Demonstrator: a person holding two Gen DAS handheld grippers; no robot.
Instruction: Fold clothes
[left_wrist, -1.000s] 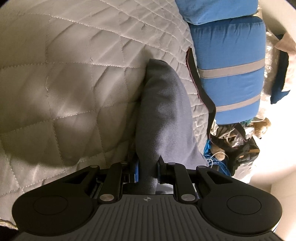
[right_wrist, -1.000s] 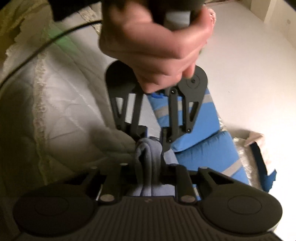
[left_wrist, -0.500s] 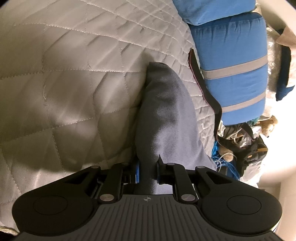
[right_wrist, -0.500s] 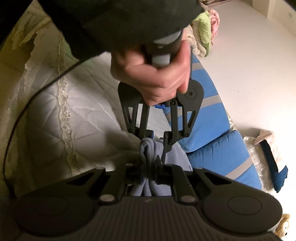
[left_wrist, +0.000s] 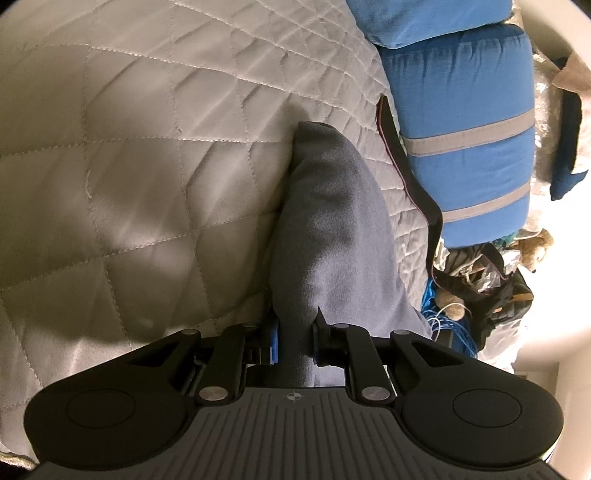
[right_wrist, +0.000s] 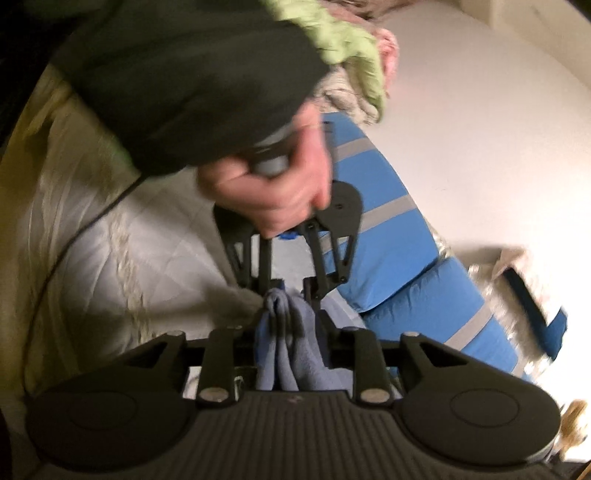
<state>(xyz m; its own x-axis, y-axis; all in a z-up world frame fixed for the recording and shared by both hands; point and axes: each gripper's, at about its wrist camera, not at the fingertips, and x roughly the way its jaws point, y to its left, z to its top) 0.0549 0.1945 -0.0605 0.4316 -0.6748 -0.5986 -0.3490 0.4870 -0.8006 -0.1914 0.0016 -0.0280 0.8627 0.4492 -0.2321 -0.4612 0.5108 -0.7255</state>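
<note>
A grey-blue garment (left_wrist: 332, 221) lies bunched in a long fold on the quilted bedspread (left_wrist: 147, 166). My left gripper (left_wrist: 295, 332) is shut on its near end. In the right wrist view the same garment (right_wrist: 284, 354) hangs in folds between the jaws of my right gripper (right_wrist: 290, 332). Those jaws are opening and stand apart, no longer pinching the cloth. Just beyond, the left gripper (right_wrist: 286, 286) pinches the cloth's top edge, held by a person's hand (right_wrist: 273, 199) in a dark sleeve (right_wrist: 184, 81).
Blue cushions with grey stripes (left_wrist: 461, 129) lie along the bed's right edge. Beyond them is floor clutter with bags, cables and a soft toy (left_wrist: 480, 280). A black cable (right_wrist: 74, 236) trails over the white quilt (right_wrist: 129, 258). Green and pink fabric (right_wrist: 351, 55) lies behind the sleeve.
My right gripper's jaws have spread apart from the cloth they pinched half a second ago, and that view has shifted and blurred. The left gripper keeps its grip and place.
</note>
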